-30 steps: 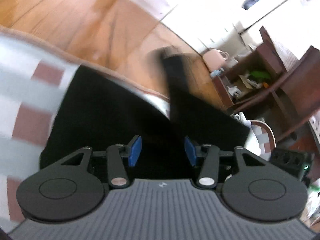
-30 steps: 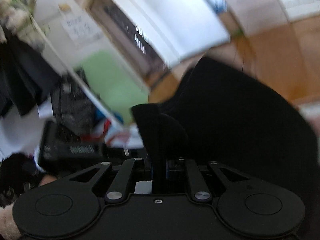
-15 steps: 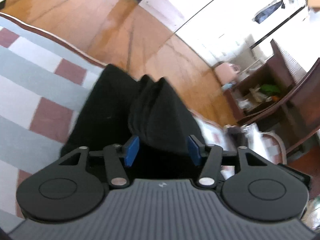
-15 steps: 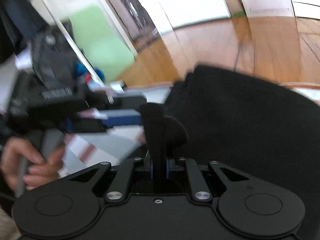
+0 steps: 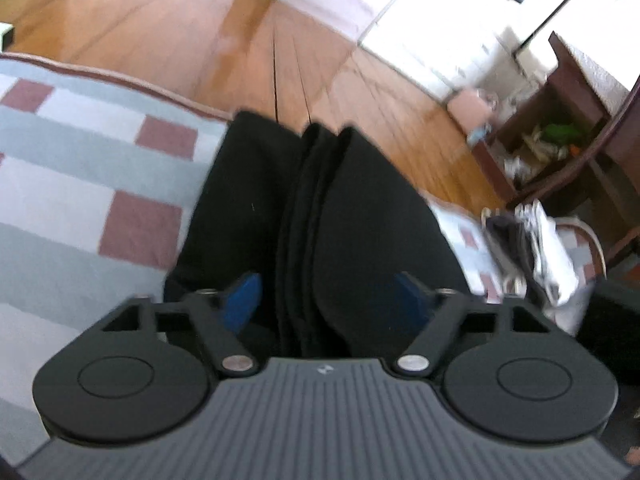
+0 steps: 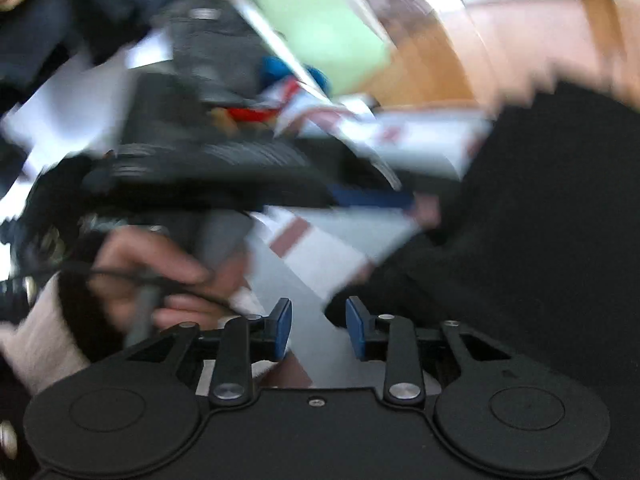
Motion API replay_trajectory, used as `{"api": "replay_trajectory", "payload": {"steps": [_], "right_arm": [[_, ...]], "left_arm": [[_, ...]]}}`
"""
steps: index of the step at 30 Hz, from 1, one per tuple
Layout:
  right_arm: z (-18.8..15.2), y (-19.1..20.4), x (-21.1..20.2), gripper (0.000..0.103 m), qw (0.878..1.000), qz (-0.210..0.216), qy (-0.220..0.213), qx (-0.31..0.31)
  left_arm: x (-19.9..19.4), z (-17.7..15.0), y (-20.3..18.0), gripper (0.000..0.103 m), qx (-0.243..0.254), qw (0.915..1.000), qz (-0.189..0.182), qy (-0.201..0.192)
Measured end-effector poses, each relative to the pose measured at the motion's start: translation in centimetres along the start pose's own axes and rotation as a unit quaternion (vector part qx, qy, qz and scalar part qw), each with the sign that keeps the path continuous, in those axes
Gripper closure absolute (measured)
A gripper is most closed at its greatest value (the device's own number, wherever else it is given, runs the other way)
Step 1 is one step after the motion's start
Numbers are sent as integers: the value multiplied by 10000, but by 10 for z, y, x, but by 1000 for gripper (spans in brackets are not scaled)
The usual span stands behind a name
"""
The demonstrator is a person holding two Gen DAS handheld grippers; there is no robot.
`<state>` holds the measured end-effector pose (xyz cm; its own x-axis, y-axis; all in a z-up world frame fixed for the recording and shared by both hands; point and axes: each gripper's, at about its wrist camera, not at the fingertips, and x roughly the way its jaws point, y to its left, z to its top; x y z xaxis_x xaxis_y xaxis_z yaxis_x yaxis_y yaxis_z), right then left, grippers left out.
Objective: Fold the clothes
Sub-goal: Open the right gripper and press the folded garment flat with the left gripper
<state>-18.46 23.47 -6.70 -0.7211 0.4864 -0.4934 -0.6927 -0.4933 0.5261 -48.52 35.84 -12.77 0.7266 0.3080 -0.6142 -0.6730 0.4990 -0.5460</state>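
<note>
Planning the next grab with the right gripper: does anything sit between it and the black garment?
Nothing visible does. The right gripper, jaws opening with only checked blanket between them, sits right beside the black garment.

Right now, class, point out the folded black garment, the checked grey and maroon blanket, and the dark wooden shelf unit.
Folded black garment (image 5: pixel 360 216): left wrist view, top layer.
Checked grey and maroon blanket (image 5: pixel 80 184): left wrist view, pale stripe.
Dark wooden shelf unit (image 5: pixel 576 80): left wrist view, top board.
</note>
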Motion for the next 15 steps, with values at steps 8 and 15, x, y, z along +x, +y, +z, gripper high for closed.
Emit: {"api": "replay_trajectory", "payload": {"steps": [8,15], "right_arm": [[-13,-49,-100,54,9720,-2169,-459,781],[-72,-65,-106,50,9371,-3176,-191,1434]], "left_arm": [[35,-18,-23,20,1130,9871,898,695],[37,-25,-26,19,1435,9776,1228,928]]}}
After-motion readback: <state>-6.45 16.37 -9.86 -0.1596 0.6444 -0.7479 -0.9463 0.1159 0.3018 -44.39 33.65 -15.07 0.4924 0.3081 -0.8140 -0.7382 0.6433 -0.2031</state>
